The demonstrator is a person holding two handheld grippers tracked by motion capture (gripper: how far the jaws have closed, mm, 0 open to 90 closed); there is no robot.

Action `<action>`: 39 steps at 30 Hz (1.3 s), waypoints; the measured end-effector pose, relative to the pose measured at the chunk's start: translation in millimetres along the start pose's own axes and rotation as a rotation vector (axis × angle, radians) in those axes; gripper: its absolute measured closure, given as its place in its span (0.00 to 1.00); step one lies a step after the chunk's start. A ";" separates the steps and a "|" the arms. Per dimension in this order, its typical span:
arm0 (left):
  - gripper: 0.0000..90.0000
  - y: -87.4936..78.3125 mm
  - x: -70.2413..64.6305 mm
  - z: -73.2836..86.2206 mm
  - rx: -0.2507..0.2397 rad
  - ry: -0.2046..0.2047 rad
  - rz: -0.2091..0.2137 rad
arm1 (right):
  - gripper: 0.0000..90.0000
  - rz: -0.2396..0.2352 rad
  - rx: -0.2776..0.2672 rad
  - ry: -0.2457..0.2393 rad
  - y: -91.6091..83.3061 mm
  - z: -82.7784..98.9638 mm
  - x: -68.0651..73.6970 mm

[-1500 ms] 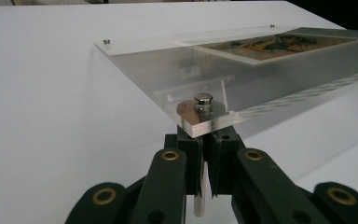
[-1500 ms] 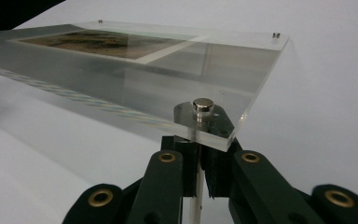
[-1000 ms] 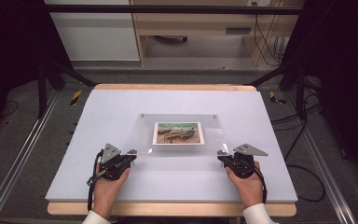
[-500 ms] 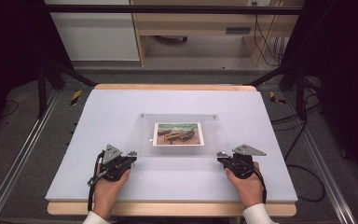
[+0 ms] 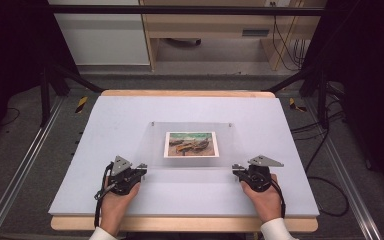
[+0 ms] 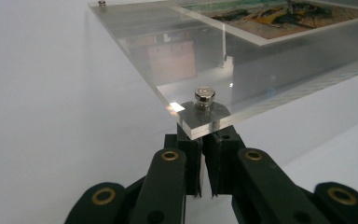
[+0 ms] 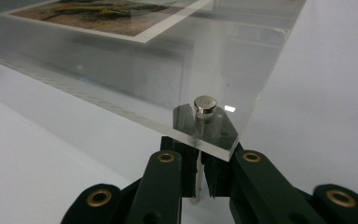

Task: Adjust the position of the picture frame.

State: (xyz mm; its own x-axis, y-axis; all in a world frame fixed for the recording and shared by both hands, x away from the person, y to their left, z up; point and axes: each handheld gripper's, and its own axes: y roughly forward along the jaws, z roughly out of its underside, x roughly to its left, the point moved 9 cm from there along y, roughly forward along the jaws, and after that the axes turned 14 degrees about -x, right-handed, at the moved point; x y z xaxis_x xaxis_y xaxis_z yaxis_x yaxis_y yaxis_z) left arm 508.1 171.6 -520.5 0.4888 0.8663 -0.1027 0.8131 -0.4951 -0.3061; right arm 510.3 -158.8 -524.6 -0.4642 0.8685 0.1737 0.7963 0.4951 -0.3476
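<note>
My left gripper [image 5: 141,167] and right gripper [image 5: 236,169] are clenched, tips under the near corners of the clear acrylic frame [image 5: 192,127] lying mid-table. Uneven lifting could, I judge, slide it off my jaws or shift the picture [image 5: 190,144] inside

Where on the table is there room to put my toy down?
Plenty of bare room on the white table: the wide strips left and right of the clear frame, the band behind it up to the far wooden edge, and the front middle between the two hands. It is crowded only at the frame's near corners, where the left claw and right claw sit.
</note>
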 end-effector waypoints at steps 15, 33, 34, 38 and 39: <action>0.93 0.0 -0.8 0.7 -0.002 0.019 -0.021 | 0.94 -0.001 0.000 0.005 -0.3 0.8 -0.4; 0.68 0.6 -0.7 3.8 0.021 0.036 -0.025 | 0.72 0.008 -0.002 0.049 -4.2 1.6 -5.4; 0.63 -0.2 0.6 5.0 0.027 0.037 -0.031 | 0.60 0.020 0.002 0.051 -6.5 2.2 -7.0; 0.48 -2.0 2.7 4.3 0.023 0.010 -0.040 | 0.41 0.036 0.001 0.031 -11.7 2.0 -7.9; 0.45 -2.0 2.7 4.3 0.023 0.010 -0.040 | 0.39 0.036 0.004 0.018 -13.2 2.3 -7.7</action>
State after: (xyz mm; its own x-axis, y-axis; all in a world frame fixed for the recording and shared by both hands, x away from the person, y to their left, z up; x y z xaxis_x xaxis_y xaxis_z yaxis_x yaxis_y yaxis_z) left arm 506.4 175.3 -524.3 0.4589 0.8848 -0.0806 0.8248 -0.4579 -0.3317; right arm 502.5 -172.0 -523.4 -0.4277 0.8863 0.1778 0.8108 0.4631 -0.3580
